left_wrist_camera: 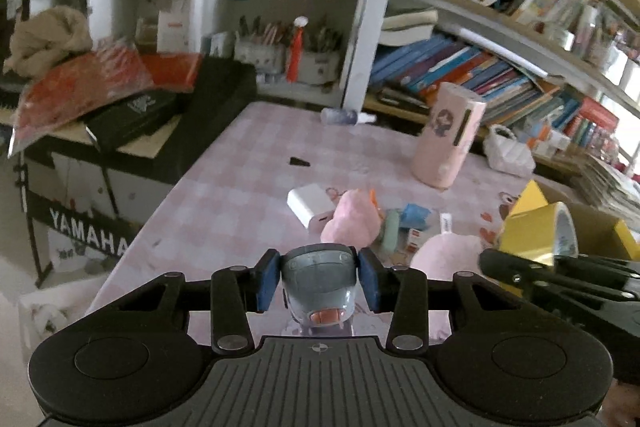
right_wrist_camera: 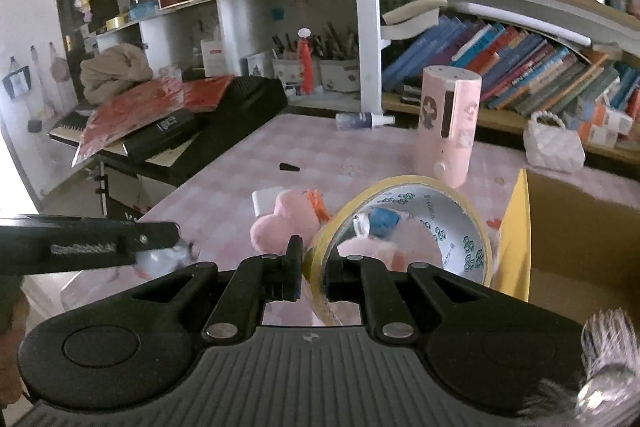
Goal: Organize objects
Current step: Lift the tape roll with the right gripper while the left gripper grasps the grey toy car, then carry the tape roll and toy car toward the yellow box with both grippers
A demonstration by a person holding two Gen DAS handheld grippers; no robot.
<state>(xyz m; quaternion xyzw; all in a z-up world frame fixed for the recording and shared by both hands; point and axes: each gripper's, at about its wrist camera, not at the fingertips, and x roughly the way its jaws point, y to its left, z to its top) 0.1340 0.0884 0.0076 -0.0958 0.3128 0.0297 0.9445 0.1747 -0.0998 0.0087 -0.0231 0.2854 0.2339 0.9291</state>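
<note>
My left gripper (left_wrist_camera: 319,279) is shut on a grey-blue toy figure (left_wrist_camera: 318,275) with an orange mouth, held above the pink checked table (left_wrist_camera: 240,163). My right gripper (right_wrist_camera: 314,275) is shut on the edge of a yellow tape roll (right_wrist_camera: 404,223), lifted over the table beside an open cardboard box (right_wrist_camera: 580,227). In the left wrist view the tape roll (left_wrist_camera: 540,231) and the right gripper show at the right edge. On the table lie a pink plush (left_wrist_camera: 352,219), a white charger (left_wrist_camera: 310,205), a blue-and-green small item (left_wrist_camera: 404,223) and a second pink plush (left_wrist_camera: 444,259).
A tall pink cylinder (left_wrist_camera: 448,135) stands mid-table, with a spray bottle (left_wrist_camera: 344,115) lying behind it and a small black piece (left_wrist_camera: 299,161). A white quilted bag (right_wrist_camera: 554,143) sits by the bookshelf. A black keyboard with red packets (left_wrist_camera: 100,91) borders the table on the left.
</note>
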